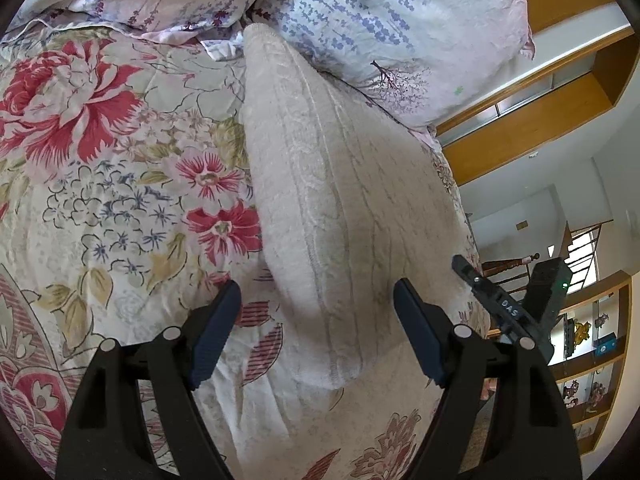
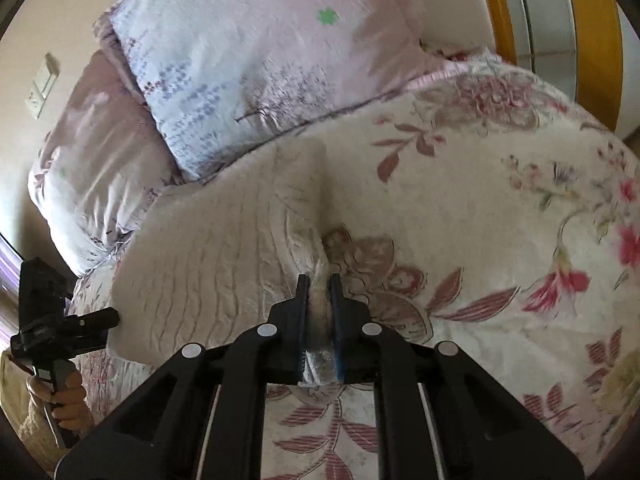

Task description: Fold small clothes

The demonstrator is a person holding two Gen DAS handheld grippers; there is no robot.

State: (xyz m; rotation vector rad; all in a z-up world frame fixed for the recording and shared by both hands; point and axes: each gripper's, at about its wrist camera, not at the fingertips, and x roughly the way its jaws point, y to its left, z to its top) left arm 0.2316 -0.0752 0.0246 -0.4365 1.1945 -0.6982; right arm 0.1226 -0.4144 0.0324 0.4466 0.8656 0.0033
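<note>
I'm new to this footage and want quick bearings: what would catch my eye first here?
First, the cream knitted garment lying in a long strip on the floral quilt, below the lavender-print pillows. Next, the right gripper, shut on a bunched edge of that garment. The left gripper is open, its jaws astride the garment's near end.

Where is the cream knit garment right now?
The cream knit garment lies on the floral bedspread, below the lavender pillow. The right claw pinches its edge; the left claw hangs open over it.
</note>
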